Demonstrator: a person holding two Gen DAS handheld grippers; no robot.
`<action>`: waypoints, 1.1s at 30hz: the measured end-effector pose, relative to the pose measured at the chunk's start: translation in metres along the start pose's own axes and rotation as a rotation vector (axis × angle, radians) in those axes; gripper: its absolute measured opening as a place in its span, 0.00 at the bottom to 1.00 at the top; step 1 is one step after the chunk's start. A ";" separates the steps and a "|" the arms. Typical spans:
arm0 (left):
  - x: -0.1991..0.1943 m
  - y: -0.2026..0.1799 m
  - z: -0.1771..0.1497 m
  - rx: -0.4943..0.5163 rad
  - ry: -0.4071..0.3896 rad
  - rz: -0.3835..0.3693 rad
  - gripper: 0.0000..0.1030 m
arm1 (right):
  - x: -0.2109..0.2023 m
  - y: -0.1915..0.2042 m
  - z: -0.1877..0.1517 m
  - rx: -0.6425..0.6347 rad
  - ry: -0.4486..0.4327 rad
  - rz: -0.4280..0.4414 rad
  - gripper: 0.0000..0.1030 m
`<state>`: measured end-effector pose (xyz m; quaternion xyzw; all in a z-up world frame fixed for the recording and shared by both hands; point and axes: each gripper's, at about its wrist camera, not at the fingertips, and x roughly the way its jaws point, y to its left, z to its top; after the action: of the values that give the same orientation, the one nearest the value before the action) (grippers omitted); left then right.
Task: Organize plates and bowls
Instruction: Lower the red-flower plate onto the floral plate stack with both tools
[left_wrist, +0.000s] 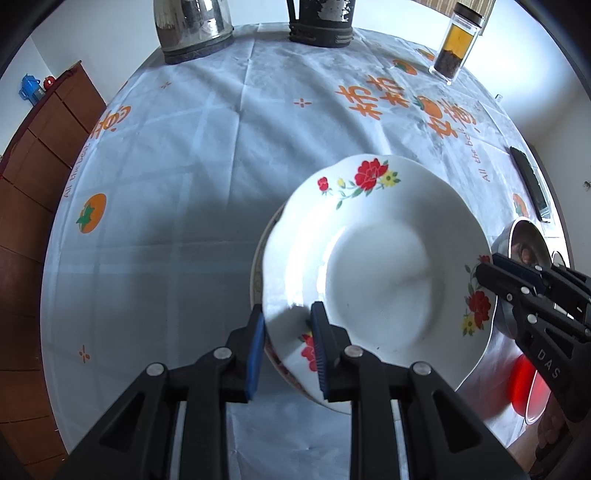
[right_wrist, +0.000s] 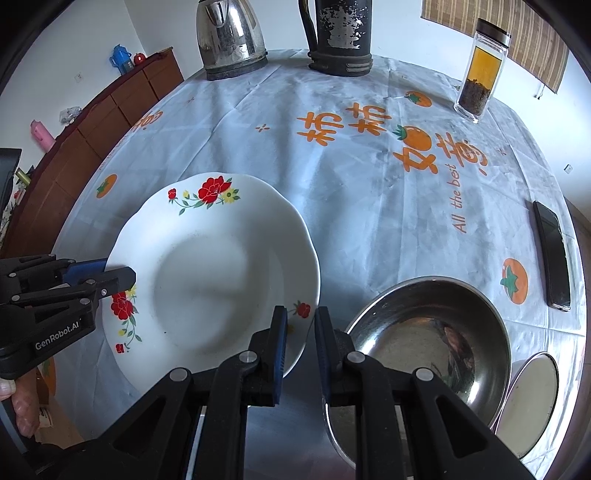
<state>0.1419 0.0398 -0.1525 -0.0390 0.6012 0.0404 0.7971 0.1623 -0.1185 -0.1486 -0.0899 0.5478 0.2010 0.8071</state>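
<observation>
A white persimmon-print cloth covered the surface (right_wrist: 369, 206). The left gripper (left_wrist: 288, 343) jaws stood apart astride the white flowered plate (left_wrist: 376, 266) rim; the right gripper (right_wrist: 300, 350) jaws gaped between plate and round steel bowl (right_wrist: 436, 336).

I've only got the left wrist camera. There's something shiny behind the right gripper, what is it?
Observer: A steel bowl, standing on the tablecloth just right of the flowered plate.
Operator: Anything in it?
Observer: No, it is empty; only reflections show inside.
Operator: What's beyond it?
Observer: A second dish, pale inside, close by the bowl's right side at the picture's edge.
</observation>
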 end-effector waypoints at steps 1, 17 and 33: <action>0.000 0.000 0.000 -0.001 0.000 -0.001 0.21 | 0.000 0.000 0.000 0.001 0.000 0.000 0.16; 0.000 0.000 0.000 -0.002 -0.003 -0.004 0.21 | 0.001 0.001 0.002 -0.016 0.001 -0.012 0.16; -0.001 0.003 0.000 -0.011 -0.008 0.002 0.21 | 0.003 0.004 0.002 -0.025 0.004 -0.012 0.16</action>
<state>0.1416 0.0428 -0.1513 -0.0424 0.5980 0.0447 0.7992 0.1633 -0.1141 -0.1502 -0.1036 0.5464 0.2030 0.8060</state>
